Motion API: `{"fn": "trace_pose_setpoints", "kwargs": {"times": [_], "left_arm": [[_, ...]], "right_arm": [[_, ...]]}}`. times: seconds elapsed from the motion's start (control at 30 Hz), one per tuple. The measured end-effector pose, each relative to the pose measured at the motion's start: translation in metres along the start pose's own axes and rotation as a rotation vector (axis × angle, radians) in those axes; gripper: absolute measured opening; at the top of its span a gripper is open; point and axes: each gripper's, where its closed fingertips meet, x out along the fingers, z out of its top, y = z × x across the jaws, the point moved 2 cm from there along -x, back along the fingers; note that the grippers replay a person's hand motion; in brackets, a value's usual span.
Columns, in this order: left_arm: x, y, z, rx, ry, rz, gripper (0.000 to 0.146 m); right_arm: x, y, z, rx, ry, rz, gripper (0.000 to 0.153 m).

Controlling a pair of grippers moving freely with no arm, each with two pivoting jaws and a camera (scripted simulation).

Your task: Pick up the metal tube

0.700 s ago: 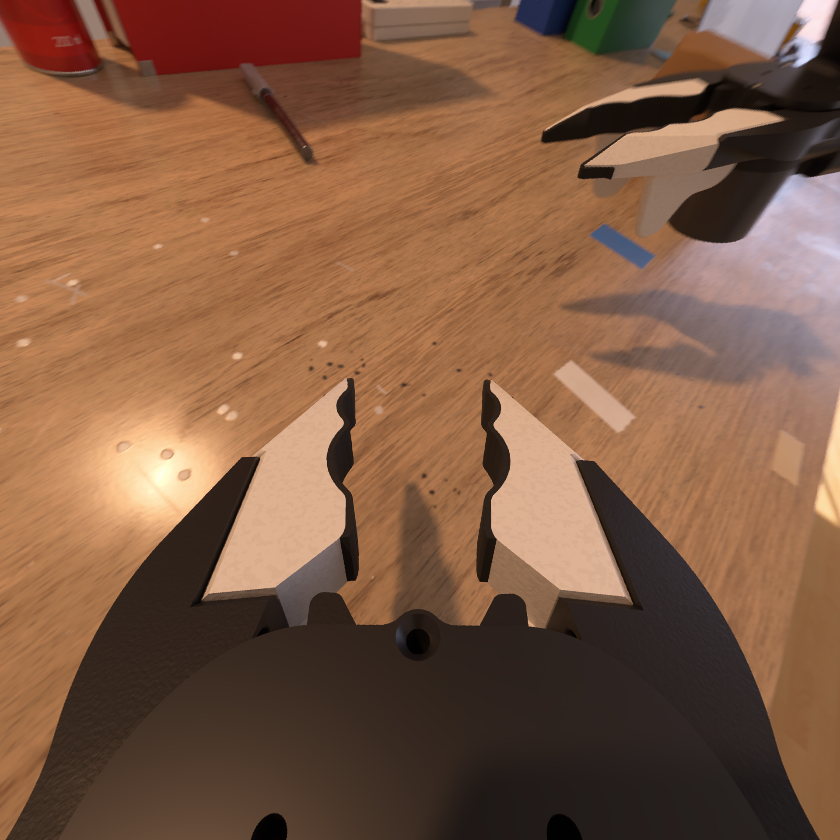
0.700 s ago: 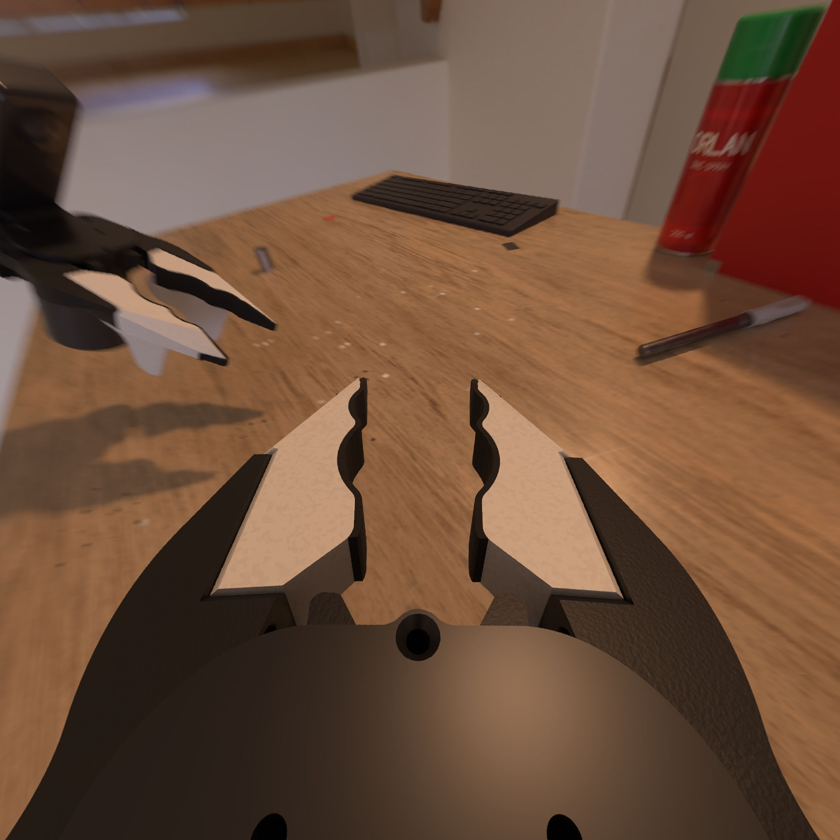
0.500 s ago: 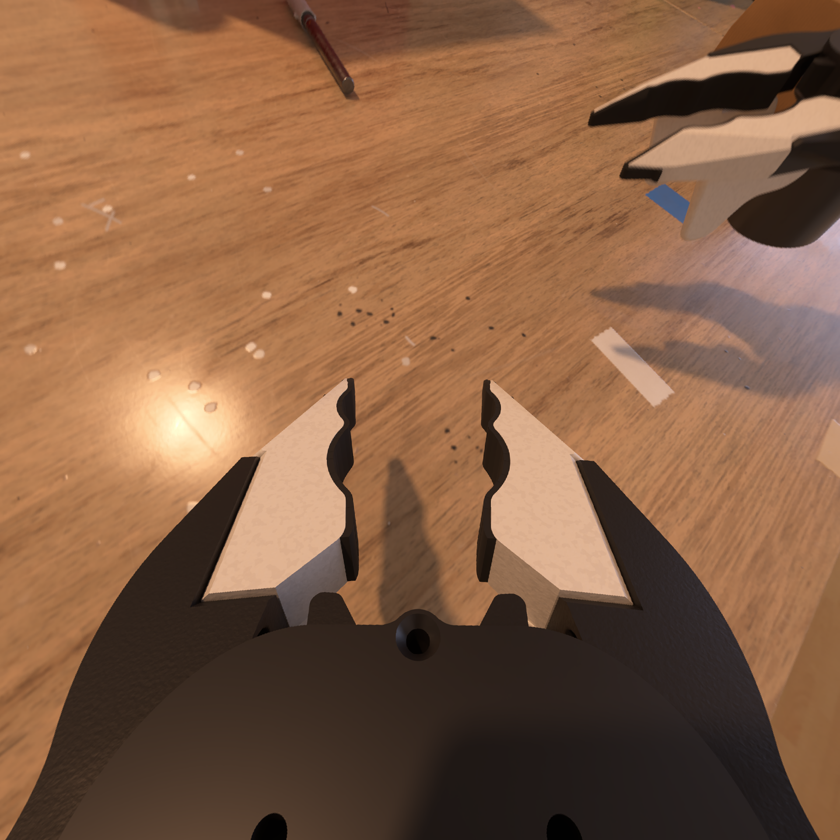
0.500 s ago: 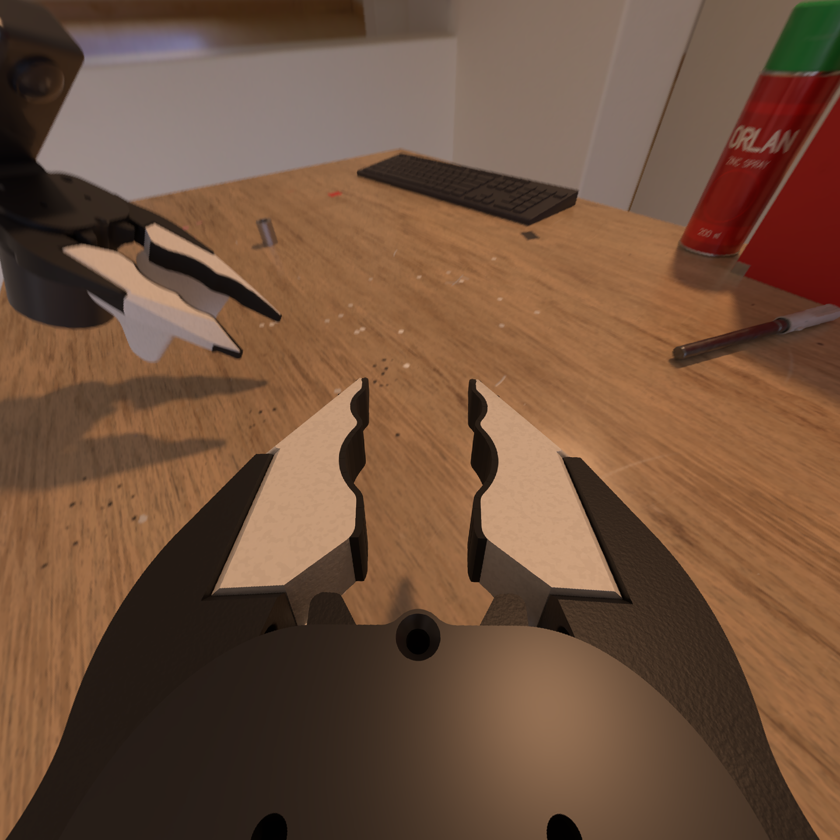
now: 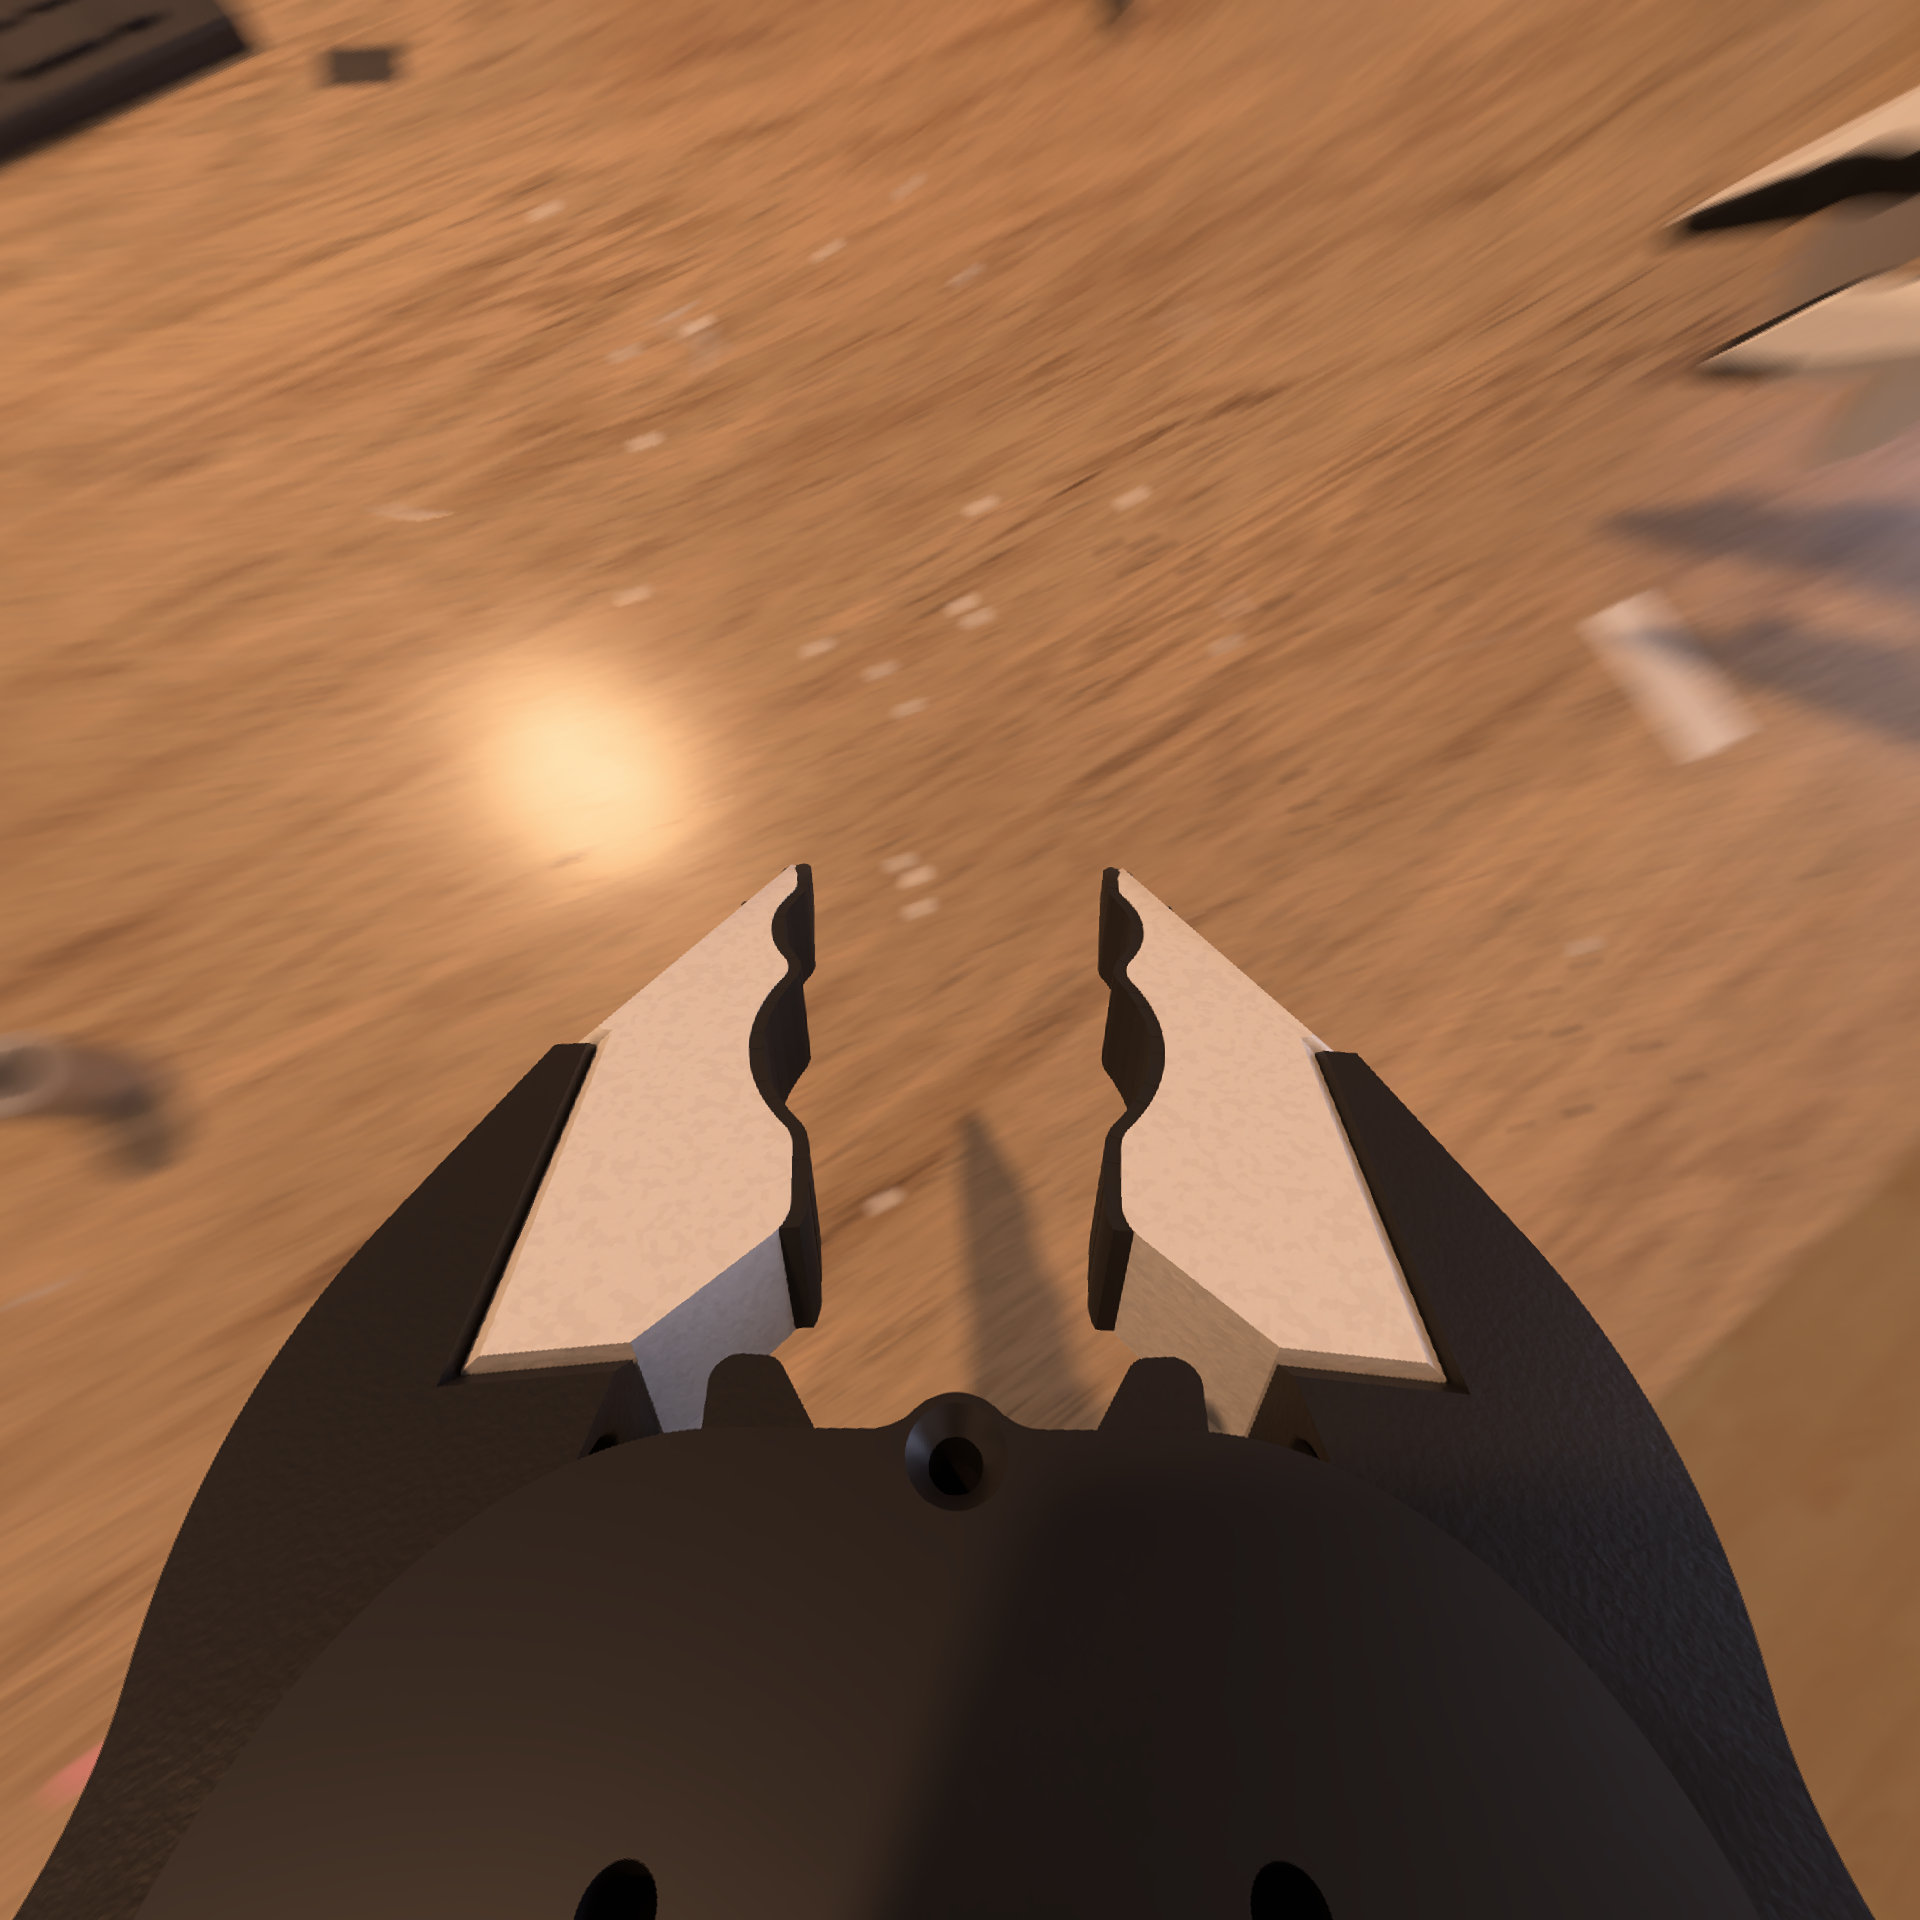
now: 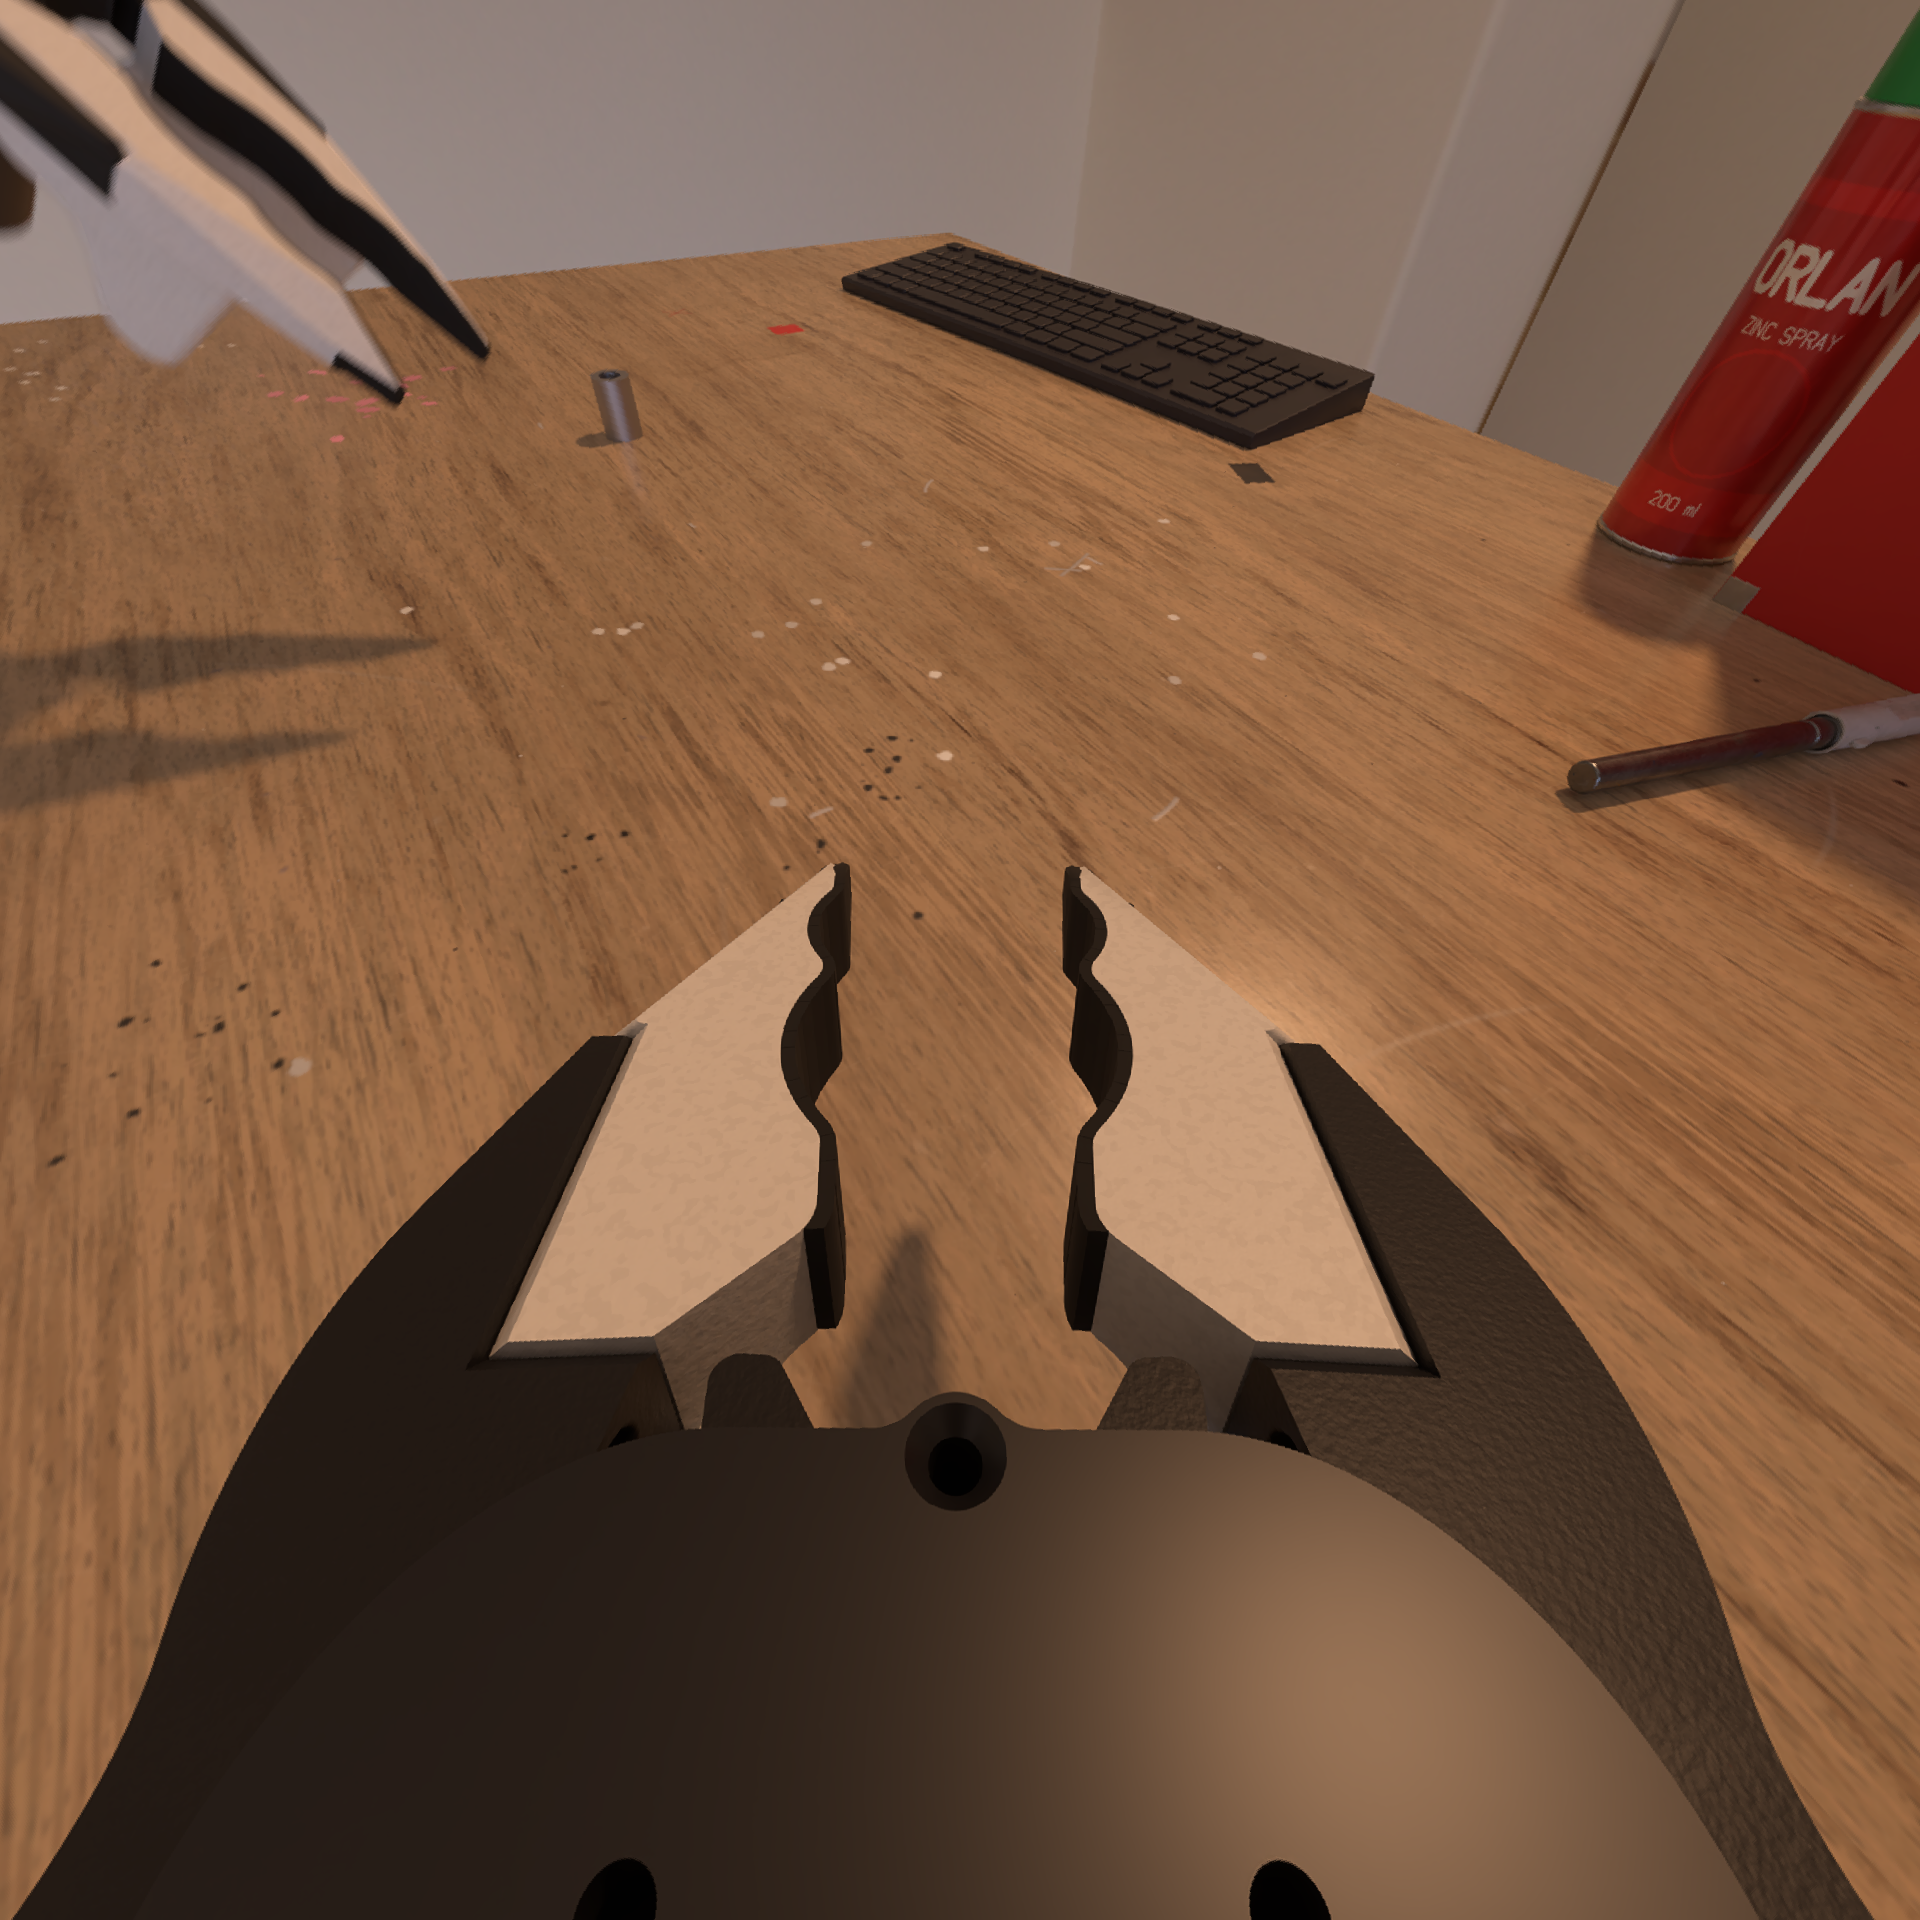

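Observation:
The metal tube (image 6: 616,405) is a short grey cylinder standing upright on the wooden table (image 6: 1039,644), far ahead and left of my right gripper (image 6: 954,871). My right gripper is open and empty, low over the table. My left gripper (image 5: 956,873) is open and empty above the table; its view is blurred by motion. A blurred grey round shape (image 5: 26,1070) at its left edge may be the tube. The left gripper also shows at the top left of the right wrist view (image 6: 436,374), raised, a little left of the tube. The right gripper's fingers (image 5: 1808,260) show at the left view's upper right.
A black keyboard (image 6: 1112,338) lies at the far side, beyond the tube. A red spray can (image 6: 1766,343) and a red box (image 6: 1860,613) stand at the right, with a pen (image 6: 1745,748) lying in front. A white tape strip (image 5: 1662,675) lies on the wood.
The left gripper has swung left and moved fast; the pen left its view and the keyboard's corner came in. In the right wrist view it has risen, and the tube looks nearer.

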Motion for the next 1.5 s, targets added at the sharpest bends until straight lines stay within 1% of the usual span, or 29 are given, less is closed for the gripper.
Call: {"fn": "trace_pose_setpoints", "kwargs": {"times": [0.1, 0.13, 0.17, 0.23, 0.3, 0.37, 0.43, 0.53, 0.67, 0.77, 0.87, 1.03, 1.07, 1.1, 1.17, 1.27, 1.33, 1.4, 1.47, 1.5], "left_arm": [[-0.019, 0.065, 0.004, 0.130, 0.253, 0.199, 0.051], [-0.021, 0.086, 0.004, 0.198, 0.355, 0.241, 0.051], [-0.022, 0.104, 0.003, 0.269, 0.457, 0.254, 0.051], [-0.019, 0.135, 0.002, 0.382, 0.654, 0.238, 0.051], [-0.013, 0.163, 0.002, 0.431, 0.810, 0.239, 0.049], [-0.005, 0.184, -0.002, 0.441, 0.947, 0.217, 0.048], [0.002, 0.194, -0.011, 0.432, 1.059, 0.171, 0.049], [0.008, 0.199, -0.023, 0.430, 1.171, 0.111, 0.049], [0.014, 0.201, -0.034, 0.415, 1.213, 0.054, 0.048], [0.017, 0.208, -0.042, 0.417, 1.242, 0.064, 0.049], [0.021, 0.213, -0.048, 0.405, 1.252, 0.062, 0.046], [0.023, 0.222, -0.057, 0.450, 1.330, 0.116, 0.046], [0.024, 0.224, -0.058, 0.473, 1.348, 0.133, 0.045], [0.024, 0.226, -0.059, 0.503, 1.365, 0.156, 0.039], [0.022, 0.228, -0.062, 0.532, 1.399, 0.183, 0.022], [0.020, 0.228, -0.063, 0.521, 1.428, 0.184, 0.022], [0.020, 0.227, -0.061, 0.517, 1.405, 0.181, 0.022], [0.019, 0.226, -0.050, 0.511, 1.339, 0.191, 0.022], [0.018, 0.224, -0.029, 0.486, 1.201, 0.200, 0.022], [0.017, 0.221, -0.016, 0.462, 1.103, 0.199, 0.022]], "right_arm": [[-0.001, -0.003, -0.001, 0.006, -0.004, 0.012, 0.040], [-0.002, -0.004, -0.001, 0.007, -0.004, 0.015, 0.040], [-0.002, -0.005, -0.001, 0.008, -0.005, 0.019, 0.040], [-0.002, -0.006, -0.001, 0.008, -0.005, 0.030, 0.039], [-0.003, -0.008, -0.002, 0.005, -0.002, 0.033, 0.039], [-0.003, -0.009, -0.002, 0.000, 0.002, 0.032, 0.039], [-0.004, -0.009, -0.002, -0.002, 0.005, 0.035, 0.039], [-0.005, -0.008, -0.004, -0.013, 0.011, 0.034, 0.039], [-0.007, -0.007, -0.008, -0.019, 0.023, 0.037, 0.039], [-0.007, -0.006, -0.008, -0.017, 0.024, 0.039, 0.038], [-0.007, -0.005, -0.009, -0.024, 0.031, 0.037, 0.038], [-0.005, -0.002, -0.009, -0.042, 0.042, 0.039, 0.037], [-0.004, -0.001, -0.009, -0.047, 0.045, 0.039, 0.037], [-0.004, -0.001, -0.010, -0.052, 0.048, 0.039, 0.037], [-0.004, 0.000, -0.010, -0.059, 0.051, 0.035, 0.037], [-0.004, 0.000, -0.010, -0.062, 0.053, 0.035, 0.037], [-0.004, 0.000, -0.010, -0.062, 0.053, 0.034, 0.037], [-0.005, -0.001, -0.010, -0.063, 0.052, 0.032, 0.036], [-0.006, -0.002, -0.009, -0.065, 0.050, 0.028, 0.036], [-0.007, -0.004, -0.009, -0.067, 0.049, 0.023, 0.036]]}}
